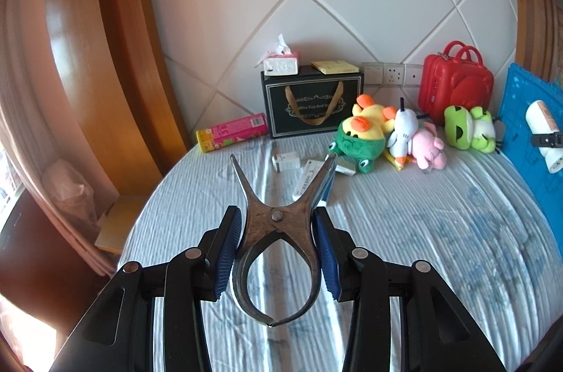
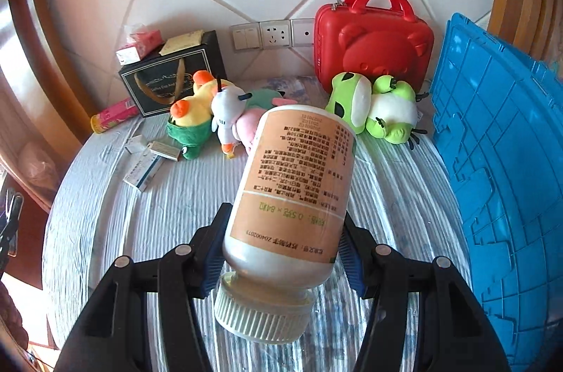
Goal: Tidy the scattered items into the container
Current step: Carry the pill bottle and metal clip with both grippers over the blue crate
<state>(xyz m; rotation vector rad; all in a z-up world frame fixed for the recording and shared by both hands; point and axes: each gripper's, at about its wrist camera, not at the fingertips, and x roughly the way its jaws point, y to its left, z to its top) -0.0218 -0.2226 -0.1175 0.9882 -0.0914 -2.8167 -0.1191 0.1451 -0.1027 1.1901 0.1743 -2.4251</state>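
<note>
- My left gripper point(image 1: 278, 240) is closed on a dark metal clamp point(image 1: 278, 231); the blue pads point(image 1: 228, 252) press its looped handles from both sides, and its two tips splay toward the upper centre of the left wrist view.
- My right gripper point(image 2: 281, 245) is closed on a white pill bottle point(image 2: 292, 192) with an orange label, held cap toward the camera, its ribbed white cap point(image 2: 262, 314) at lower centre of the right wrist view.
- The same bottle shows at the right edge of the left wrist view, in front of the container.
- The blue container point(image 2: 499, 168) fills the right side of the right wrist view, resting on the bed point(image 2: 105, 196).
- Small medicine boxes point(image 2: 144, 173) lie scattered on the bed, left of centre.
- Plush toys: a yellow duck point(image 2: 191, 111), a white bird point(image 2: 227, 113), a pink pig point(image 1: 427, 148) and green frogs point(image 2: 373, 108) in a row mid-frame.
- Behind the frogs stands a red case point(image 2: 373, 45); at upper left, a black gift bag point(image 2: 169, 76) carries a tissue pack point(image 2: 139, 46).
- A pink tube point(image 2: 112, 119) lies beside the bag.
</note>
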